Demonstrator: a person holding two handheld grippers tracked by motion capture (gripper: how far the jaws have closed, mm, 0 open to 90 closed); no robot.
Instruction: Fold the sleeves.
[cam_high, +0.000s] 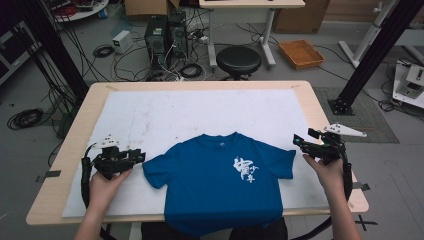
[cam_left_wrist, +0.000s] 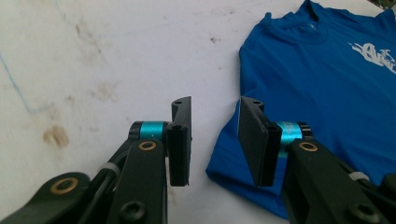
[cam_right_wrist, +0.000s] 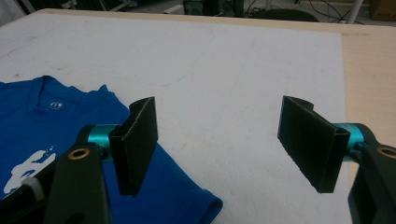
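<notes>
A blue T-shirt (cam_high: 220, 185) lies flat on a white mat (cam_high: 150, 115) that covers the wooden table (cam_high: 330, 125). Its neck points away from the person, and white writing (cam_high: 245, 170) sits on the chest. The bottom of the shirt hangs over the near edge of the table, so that part is cut off from sight.

The left gripper (cam_high: 136, 157) is just beside one sleeve, with its jaws a little apart and nothing between them. The right gripper (cam_high: 300, 141) is near the other sleeve. Its jaws are spread wide and hold nothing. The mat has brown stains (cam_left_wrist: 56, 135). The writing is too small to read.
</notes>
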